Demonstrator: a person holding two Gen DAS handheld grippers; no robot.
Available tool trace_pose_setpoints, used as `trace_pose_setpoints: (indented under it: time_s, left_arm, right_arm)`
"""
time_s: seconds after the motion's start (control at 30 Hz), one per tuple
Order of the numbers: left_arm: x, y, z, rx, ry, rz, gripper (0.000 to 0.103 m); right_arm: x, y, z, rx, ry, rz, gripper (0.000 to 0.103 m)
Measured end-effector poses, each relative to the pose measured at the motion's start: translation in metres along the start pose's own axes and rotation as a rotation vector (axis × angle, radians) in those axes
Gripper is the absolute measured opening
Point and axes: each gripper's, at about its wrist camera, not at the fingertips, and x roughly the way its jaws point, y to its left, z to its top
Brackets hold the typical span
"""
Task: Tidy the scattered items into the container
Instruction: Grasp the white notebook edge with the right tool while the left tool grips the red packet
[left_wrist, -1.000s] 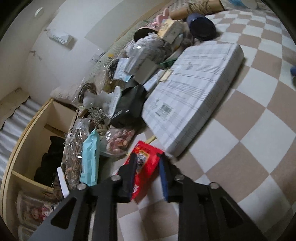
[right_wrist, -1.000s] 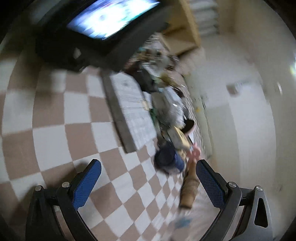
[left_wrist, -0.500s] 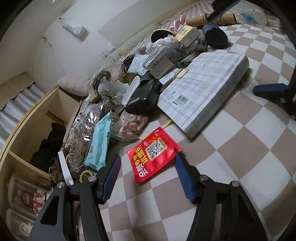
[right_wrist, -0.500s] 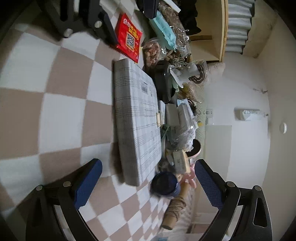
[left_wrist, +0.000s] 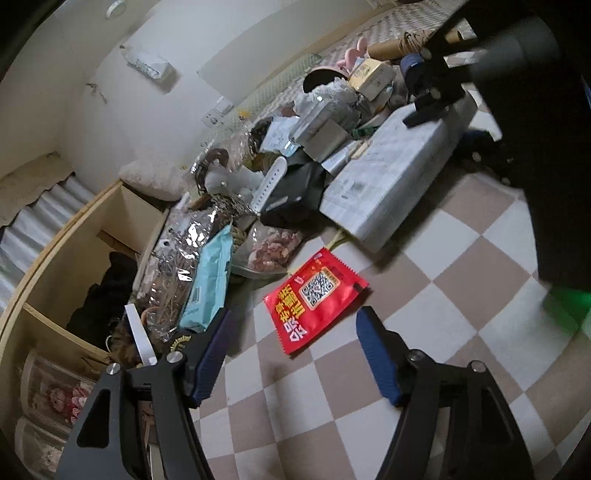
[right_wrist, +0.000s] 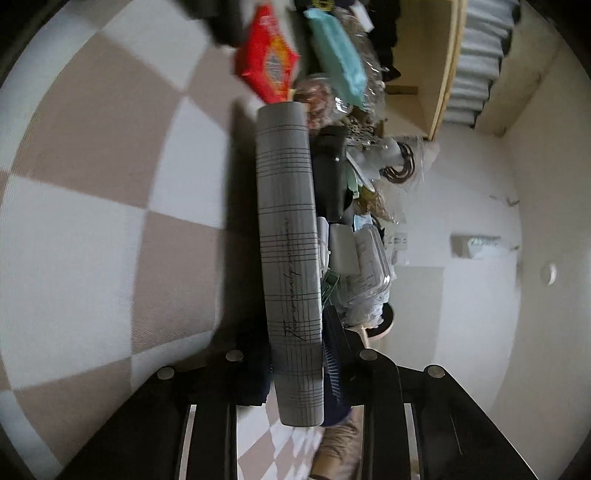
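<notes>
Checkered floor under clutter: your right gripper (right_wrist: 295, 373) pinches the plaid package (right_wrist: 288, 240) at its near edge; it looks bulky and soft, so support it. Left gripper (left_wrist: 291, 354) gapes over the red sachet (left_wrist: 314, 295).

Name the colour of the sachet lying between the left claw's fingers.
Red sachet, with a white QR code; clearest in the left wrist view.

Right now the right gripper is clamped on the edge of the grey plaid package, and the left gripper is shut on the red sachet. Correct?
Not quite. The right gripper is clamped on the grey plaid package, but the left gripper is open. In the left wrist view its fingers stand apart and the red sachet lies flat on the checkered floor just ahead of them, untouched.
</notes>
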Motion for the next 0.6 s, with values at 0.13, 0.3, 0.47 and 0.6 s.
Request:
trace_pose_setpoints:
  time_s: [0.13,0.3,0.47,0.6]
  left_arm:
    - [-0.001,-0.009,0.002,0.116,-0.020,0.028,0.069]
    - [0.004,-0.031,0.010,0.287,-0.049,0.081,0.066]
    - [0.013,-0.044,0.020,0.365,-0.098,0.165,0.064]
    - [0.018,-0.039,0.029,0.343,-0.128,0.245,0.064]
  right_arm:
    - [0.002,-0.040,0.000,0.187,0.028,0.166,0.028]
    - [0.013,-0.081,-0.001,0.374,0.061,0.343,0.031]
    - [0.017,-0.088,-0.006,0.444,0.054,0.399,0.034]
    - [0.015,-0.084,-0.007,0.449,0.045,0.405,0.035]
